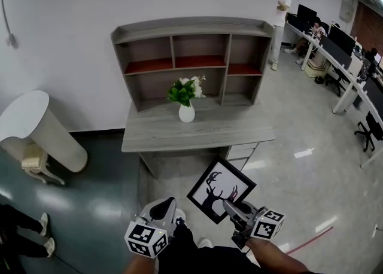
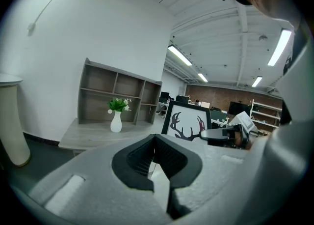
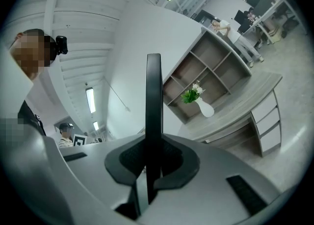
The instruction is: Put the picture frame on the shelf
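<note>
The picture frame (image 1: pixel 220 190), black-edged with a deer-antler silhouette on white, hangs tilted above the floor in front of the desk. My right gripper (image 1: pixel 232 208) is shut on its lower right edge. In the right gripper view the frame (image 3: pixel 153 101) stands edge-on between the jaws of that gripper (image 3: pixel 153 159). The grey shelf unit (image 1: pixel 192 40) with several cubbies stands on the grey desk (image 1: pixel 197 130) ahead. My left gripper (image 1: pixel 163 209) is lower left of the frame, shut and holding nothing. In the left gripper view, past that gripper (image 2: pixel 155 143), the frame (image 2: pixel 189 123) shows.
A white vase with green and white flowers (image 1: pixel 187 106) stands on the desk in front of the shelf's middle. Drawers (image 1: pixel 242 150) sit under the desk's right side. A white pedestal table (image 1: pixel 37 128) and someone's feet (image 1: pixel 45 234) are left. Office desks with monitors (image 1: pixel 342 48) run along the right.
</note>
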The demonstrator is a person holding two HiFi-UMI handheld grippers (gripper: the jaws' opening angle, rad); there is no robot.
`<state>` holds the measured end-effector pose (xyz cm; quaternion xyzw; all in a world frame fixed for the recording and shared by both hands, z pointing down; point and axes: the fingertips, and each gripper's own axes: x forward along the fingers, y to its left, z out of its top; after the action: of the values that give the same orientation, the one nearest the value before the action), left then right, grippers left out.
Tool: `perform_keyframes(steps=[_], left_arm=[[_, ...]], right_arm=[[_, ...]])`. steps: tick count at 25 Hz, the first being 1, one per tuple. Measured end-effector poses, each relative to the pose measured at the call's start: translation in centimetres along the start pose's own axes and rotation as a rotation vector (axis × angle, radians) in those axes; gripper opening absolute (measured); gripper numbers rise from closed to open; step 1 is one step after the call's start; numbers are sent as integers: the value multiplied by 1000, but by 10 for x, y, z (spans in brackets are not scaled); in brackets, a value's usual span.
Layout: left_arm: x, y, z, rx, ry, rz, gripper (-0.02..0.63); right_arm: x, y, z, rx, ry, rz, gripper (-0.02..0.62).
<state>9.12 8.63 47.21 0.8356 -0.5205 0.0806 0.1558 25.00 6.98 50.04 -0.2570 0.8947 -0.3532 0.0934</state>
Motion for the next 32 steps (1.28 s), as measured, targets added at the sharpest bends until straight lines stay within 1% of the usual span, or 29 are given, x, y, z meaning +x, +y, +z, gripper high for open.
perform_keyframes(steps=[6,14,18,22,27,32], left_arm=[[26,26,25,15,-34,-31,9],[69,94,47,-3,-41,-42,9],[94,127,68,4,-52,-59,9],[116,157,84,19,-49,-86,9],[136,194,99,38,-44,-110,9],[154,225,103,54,-36,-123,9]], right_arm=[[25,-15,16,-12,2,-35,41],[96,-36,52,-44,-3,-53,41],[129,-52,71,-50,-7,-87,41],[158,-64,90,-50,-35,-104,41],[194,-74,99,-53,-49,-129,41],[227,-81,110,-55,-85,-127,41]])
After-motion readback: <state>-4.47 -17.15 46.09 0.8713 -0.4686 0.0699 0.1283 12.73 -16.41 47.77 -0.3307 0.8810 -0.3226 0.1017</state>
